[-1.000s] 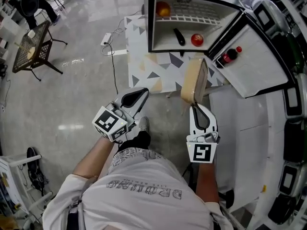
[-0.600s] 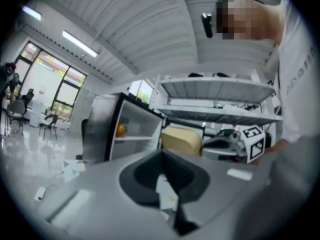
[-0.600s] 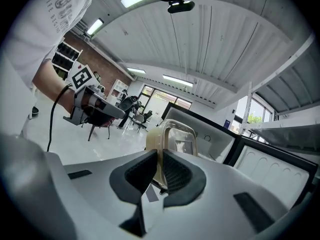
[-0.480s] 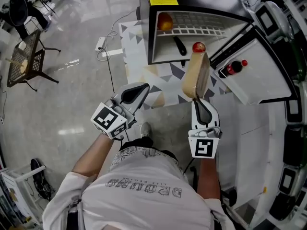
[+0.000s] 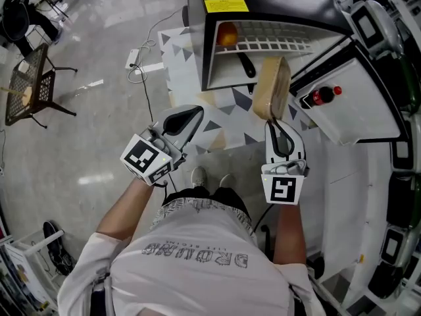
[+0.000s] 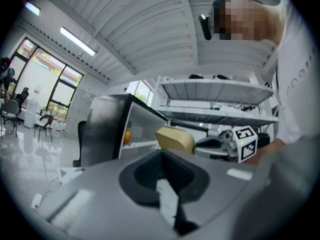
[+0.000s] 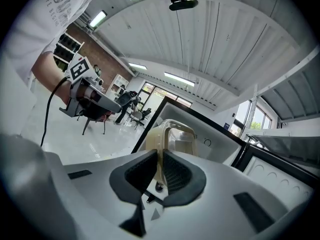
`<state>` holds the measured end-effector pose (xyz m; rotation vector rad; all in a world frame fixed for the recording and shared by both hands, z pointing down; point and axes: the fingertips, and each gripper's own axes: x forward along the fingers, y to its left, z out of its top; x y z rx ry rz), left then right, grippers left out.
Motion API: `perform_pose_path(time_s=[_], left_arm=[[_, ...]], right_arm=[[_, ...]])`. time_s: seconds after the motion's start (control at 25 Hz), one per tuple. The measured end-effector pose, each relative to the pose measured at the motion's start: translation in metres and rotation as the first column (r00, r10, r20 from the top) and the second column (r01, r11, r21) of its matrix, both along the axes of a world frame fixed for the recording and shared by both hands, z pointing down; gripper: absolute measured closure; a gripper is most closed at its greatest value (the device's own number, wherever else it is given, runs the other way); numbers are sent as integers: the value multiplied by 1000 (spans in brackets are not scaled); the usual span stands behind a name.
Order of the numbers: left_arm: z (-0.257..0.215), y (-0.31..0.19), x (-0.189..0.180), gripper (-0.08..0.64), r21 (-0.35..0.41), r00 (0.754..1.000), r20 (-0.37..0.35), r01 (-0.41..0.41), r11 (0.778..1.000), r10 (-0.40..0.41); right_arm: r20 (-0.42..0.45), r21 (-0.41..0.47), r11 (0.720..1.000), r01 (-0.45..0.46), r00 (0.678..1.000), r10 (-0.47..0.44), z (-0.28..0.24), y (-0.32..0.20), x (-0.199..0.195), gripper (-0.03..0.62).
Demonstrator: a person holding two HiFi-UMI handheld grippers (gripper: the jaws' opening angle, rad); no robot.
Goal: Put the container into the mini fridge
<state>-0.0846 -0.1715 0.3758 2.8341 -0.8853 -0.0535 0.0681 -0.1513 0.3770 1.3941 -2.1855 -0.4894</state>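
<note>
Right tongs (image 5: 275, 120) clamp the rim of the tan lidded plastic container (image 5: 272, 87). It's held on edge, just in front of the open black mini fridge (image 5: 204, 45), not inside it. Left tongs (image 5: 187, 114) are closed, with nothing between them.

Fridge contents:
- orange round fruit (image 5: 227, 35) on the white wire shelf (image 5: 279, 35)
- black elongated item (image 5: 245, 64) underneath it
- red-capped dark bottle (image 5: 320, 96) in the open door (image 5: 358, 107)

The fridge sits on a triangle-patterned surface (image 5: 187, 78).

The right gripper view shows the container's translucent body; the door bottle appears in the head view only. The left gripper view catches the container from the side.
</note>
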Motion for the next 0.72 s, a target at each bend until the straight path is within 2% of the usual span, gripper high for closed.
perform_pose_path(time_s=[0.4, 0.72], left_arm=[[-1, -25, 11, 552, 1, 999, 9, 33, 999, -33], [-2, -48, 36, 552, 1, 997, 14, 79, 997, -79]], right_arm=[[-44, 21, 998, 54, 998, -53, -7, -49, 9, 559], [-52, 34, 992, 124, 991, -122, -8, -89, 21, 560]])
